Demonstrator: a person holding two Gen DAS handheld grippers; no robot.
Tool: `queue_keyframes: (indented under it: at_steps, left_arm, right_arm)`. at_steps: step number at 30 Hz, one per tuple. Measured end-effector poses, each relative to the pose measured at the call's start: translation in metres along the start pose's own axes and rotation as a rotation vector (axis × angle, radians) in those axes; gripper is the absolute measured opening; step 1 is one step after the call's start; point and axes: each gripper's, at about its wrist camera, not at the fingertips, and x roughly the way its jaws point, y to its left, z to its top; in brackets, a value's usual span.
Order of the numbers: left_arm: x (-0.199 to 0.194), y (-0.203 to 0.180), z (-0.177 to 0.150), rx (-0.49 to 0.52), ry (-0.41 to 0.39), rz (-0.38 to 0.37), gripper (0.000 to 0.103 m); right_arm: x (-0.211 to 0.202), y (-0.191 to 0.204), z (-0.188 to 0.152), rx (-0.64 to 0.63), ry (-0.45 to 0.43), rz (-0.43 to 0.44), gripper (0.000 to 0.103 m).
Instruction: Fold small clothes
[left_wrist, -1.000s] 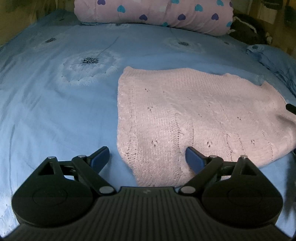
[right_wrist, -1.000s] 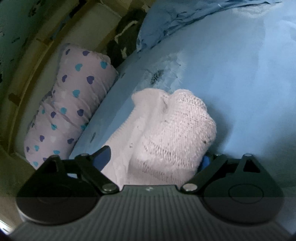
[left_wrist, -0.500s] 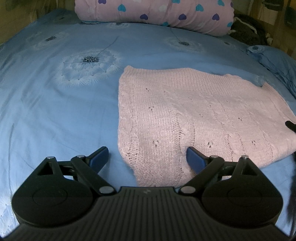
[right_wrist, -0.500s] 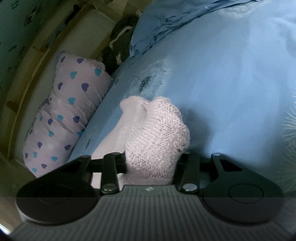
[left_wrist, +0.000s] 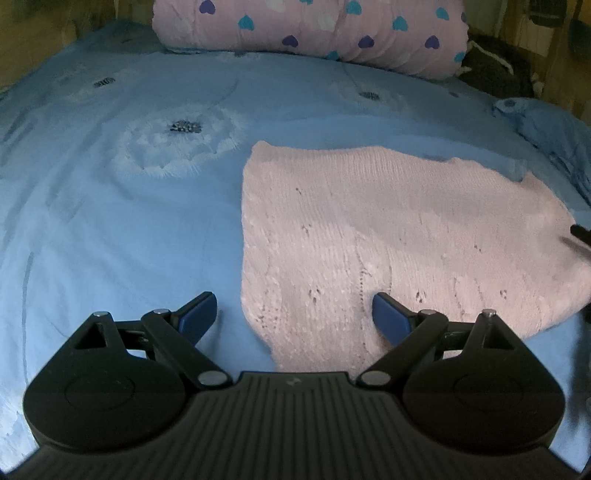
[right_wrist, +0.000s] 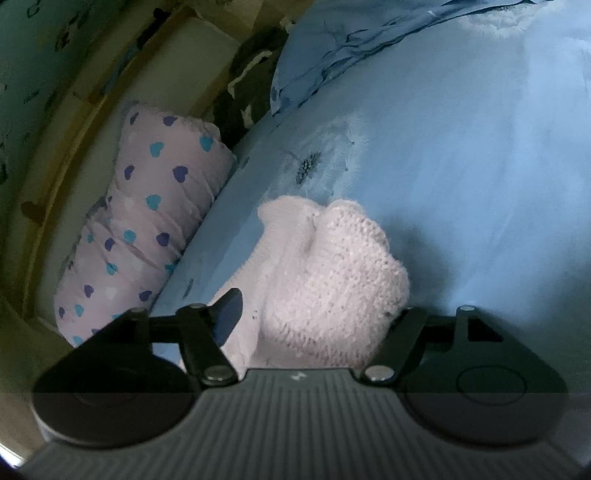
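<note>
Right claw (right_wrist: 314, 314), just reopening, straddles the pink knit's (right_wrist: 332, 280) bunched edge.

Left tongs (left_wrist: 293, 314): jaws spread wide, nothing pressed between the blue pads (left_wrist: 388, 317), angled steeply downward. Right tongs (right_wrist: 314, 314): pointing shallowly down, jaws have just been reopening after a squeeze; knit fabric still bunched between them, left pad (right_wrist: 229, 310) standing clear at 9 o'clock.
</note>
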Motion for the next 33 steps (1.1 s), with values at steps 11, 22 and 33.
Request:
queue_keyframes:
  at_steps: [11, 22, 33]
  left_arm:
    - [-0.014, 0.023, 0.01, -0.054, -0.067, 0.082, 0.094]
    - [-0.016, 0.046, 0.014, -0.132, -0.059, 0.099, 0.094]
    - [-0.019, 0.053, 0.013, -0.168, -0.06, 0.105, 0.094]
  right_arm:
    - [-0.006, 0.022, 0.011, -0.128, 0.005, 0.003, 0.039]
    - [-0.019, 0.131, -0.014, -0.516, -0.02, 0.13, 0.039]
    - [-0.01, 0.188, -0.147, -1.148, 0.216, 0.232, 0.039]
